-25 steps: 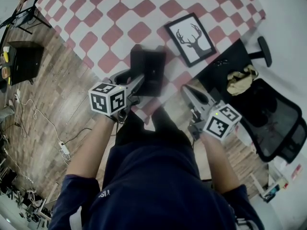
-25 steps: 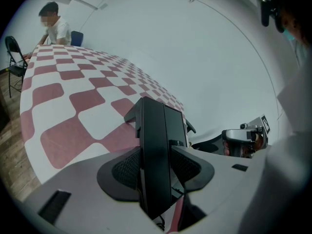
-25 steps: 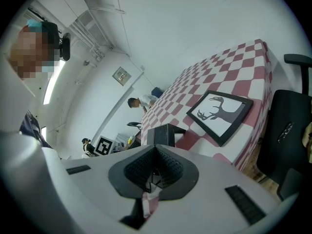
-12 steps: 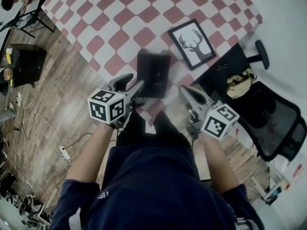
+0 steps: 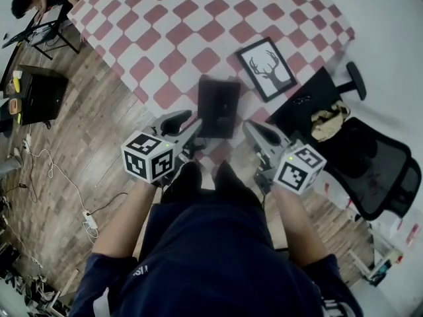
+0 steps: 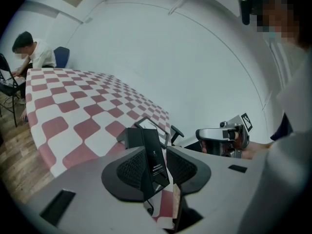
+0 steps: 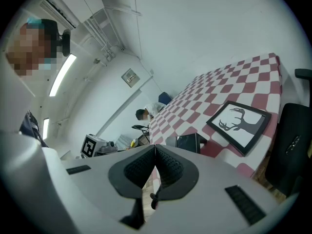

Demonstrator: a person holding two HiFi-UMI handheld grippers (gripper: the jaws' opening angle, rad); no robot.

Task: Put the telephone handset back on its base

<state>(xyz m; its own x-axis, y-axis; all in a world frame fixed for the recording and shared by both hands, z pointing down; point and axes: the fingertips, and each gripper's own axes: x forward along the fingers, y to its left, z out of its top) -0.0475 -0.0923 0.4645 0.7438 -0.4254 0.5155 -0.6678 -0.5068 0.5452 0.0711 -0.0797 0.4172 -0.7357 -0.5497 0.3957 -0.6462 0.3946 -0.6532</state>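
The black telephone base point(image 5: 218, 104) stands on the red-and-white checkered table point(image 5: 165, 18), close to its near edge. My left gripper point(image 5: 187, 123) is at the base's near-left corner. In the left gripper view a flat black handset point(image 6: 152, 160) stands upright between the pads, in front of the base point(image 6: 127, 138). The left gripper point(image 6: 160, 167) is closing its jaws; the left pad meets the handset and a thin gap shows at the right pad. My right gripper point(image 5: 250, 129) hovers by the base's near-right corner, pads together. A coiled cord point(image 7: 155, 199) hangs just below them.
A framed deer picture point(image 5: 268, 68) lies right of the base. A black office chair point(image 5: 370, 164) stands off the table's right corner. On the wooden floor to the left sit a black box point(image 5: 39, 94) and cables point(image 5: 46, 157). A person point(image 5: 30, 2) sits far left.
The left jaws have drawn closer together at the base's near-left corner. Both grippers sit slightly lower in the head view. The right gripper has stayed shut.
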